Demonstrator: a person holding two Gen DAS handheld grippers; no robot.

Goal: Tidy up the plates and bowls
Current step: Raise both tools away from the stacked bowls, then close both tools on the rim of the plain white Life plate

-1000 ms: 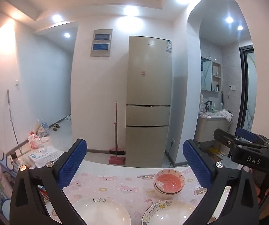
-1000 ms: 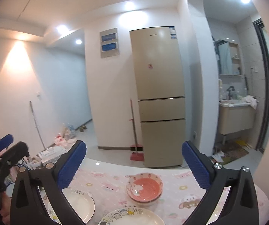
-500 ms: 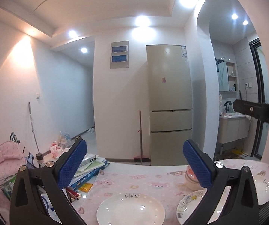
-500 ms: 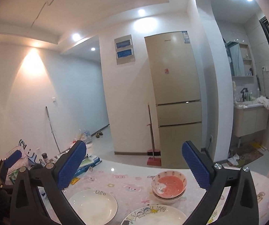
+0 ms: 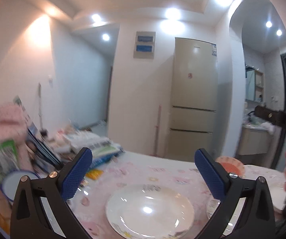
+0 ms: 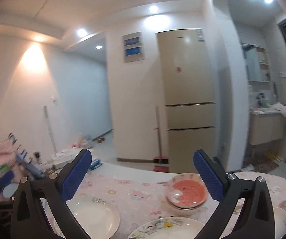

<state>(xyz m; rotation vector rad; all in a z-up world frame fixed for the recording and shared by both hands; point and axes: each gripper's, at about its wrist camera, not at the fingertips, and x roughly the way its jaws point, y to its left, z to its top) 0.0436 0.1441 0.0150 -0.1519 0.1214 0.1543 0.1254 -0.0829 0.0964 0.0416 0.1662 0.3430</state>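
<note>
Plate (image 5: 150,211), white, on tabletop (image 5: 159,171) between left gripper (image 5: 143,176) jaws, spread wide, empty. Right gripper (image 6: 142,176) likewise wide, empty; second plate (image 6: 167,228) below, pink bowls (image 6: 186,194) stacked behind. Fridge (image 6: 186,99) far.

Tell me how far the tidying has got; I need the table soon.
Done: the pink bowls already sit nested in one stack. In hand: nothing; the left gripper and right gripper are both open and empty above the table. Left: the white plate and the cartoon plate lie apart, unstacked, with another plate's edge at the far right.
</note>
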